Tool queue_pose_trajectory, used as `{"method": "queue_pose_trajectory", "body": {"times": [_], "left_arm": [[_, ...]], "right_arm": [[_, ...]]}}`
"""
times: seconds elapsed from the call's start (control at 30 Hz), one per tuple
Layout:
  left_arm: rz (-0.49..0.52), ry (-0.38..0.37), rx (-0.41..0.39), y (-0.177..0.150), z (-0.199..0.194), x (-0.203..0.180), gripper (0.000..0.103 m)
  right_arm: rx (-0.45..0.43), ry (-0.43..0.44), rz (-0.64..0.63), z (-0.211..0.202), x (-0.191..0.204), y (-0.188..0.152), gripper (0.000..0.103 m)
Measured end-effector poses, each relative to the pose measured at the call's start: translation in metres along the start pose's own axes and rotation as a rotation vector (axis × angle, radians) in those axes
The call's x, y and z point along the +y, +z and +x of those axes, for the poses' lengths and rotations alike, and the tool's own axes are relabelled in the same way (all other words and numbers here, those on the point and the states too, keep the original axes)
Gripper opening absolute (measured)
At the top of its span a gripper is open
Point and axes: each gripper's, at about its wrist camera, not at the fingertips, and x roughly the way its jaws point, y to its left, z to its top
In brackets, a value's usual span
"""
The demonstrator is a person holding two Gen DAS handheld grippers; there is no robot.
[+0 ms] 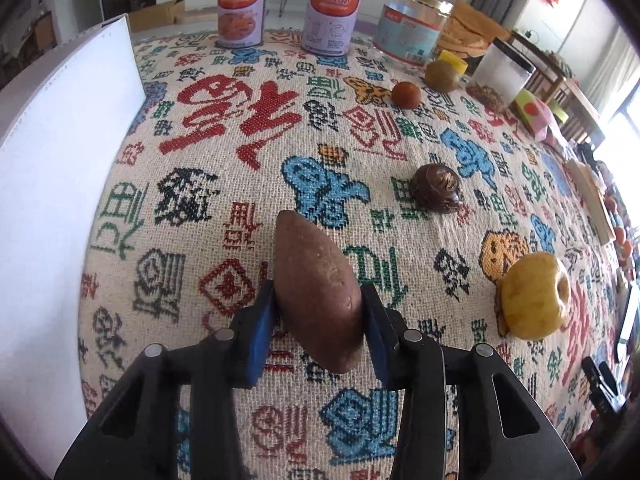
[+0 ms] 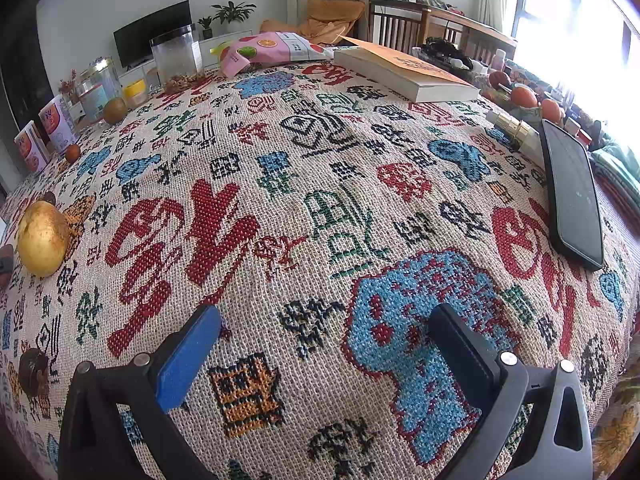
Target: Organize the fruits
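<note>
My left gripper (image 1: 318, 294) is shut on a reddish-brown sweet potato (image 1: 308, 256); the blue pads press on both of its sides, and it points away from me over the patterned tablecloth (image 1: 248, 128). To its right lie a yellow apple-like fruit (image 1: 534, 296), a dark brown round fruit (image 1: 438, 188), a small red-brown fruit (image 1: 405, 95) and a green-brown fruit (image 1: 441, 76). My right gripper (image 2: 324, 314) stands open over bare cloth with nothing between its fingers. The yellow fruit (image 2: 43, 238) and the dark fruit (image 2: 34, 368) show at that view's left edge.
A white board (image 1: 60, 200) stands along the left side. Two purple cans (image 1: 242, 4), a clear jar (image 1: 412, 24) and a plastic container (image 1: 502, 72) line the far edge. A book (image 2: 404, 72), a phone (image 2: 574, 196), a snack bag (image 2: 268, 50) and oranges (image 2: 524, 97) lie to the right.
</note>
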Motion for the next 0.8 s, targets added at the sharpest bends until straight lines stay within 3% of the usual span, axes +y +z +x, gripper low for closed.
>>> {"method": "queue_pose_trajectory", "body": {"times": [0.3,0.43,0.47,0.5,0.57,0.8], "left_arm": [[0.1,-0.089,0.053,-0.085,-0.055,0.005,0.042],[0.174,-0.06,0.042,-0.108,-0.052,-0.012,0.045],[0.196,-0.032,-0.005,-0.113,-0.053,-0.017,0.051],[0.215,0.0,-0.032,-0.114,-0.052,-0.021,0.071],[0.224,0.054,-0.065,-0.117,-0.048,-0.025,0.095],[0.158,0.104,-0.125,-0.119,-0.038,-0.018,0.103]], "right_arm": [[0.0,0.0,0.0,0.0,0.0,0.0,0.103],[0.0,0.0,0.0,0.0,0.0,0.0,0.103],[0.0,0.0,0.0,0.0,0.0,0.0,0.103],[0.0,0.0,0.0,0.0,0.0,0.0,0.103],[0.0,0.0,0.0,0.0,0.0,0.0,0.103],[0.0,0.0,0.0,0.0,0.0,0.0,0.103]]}}
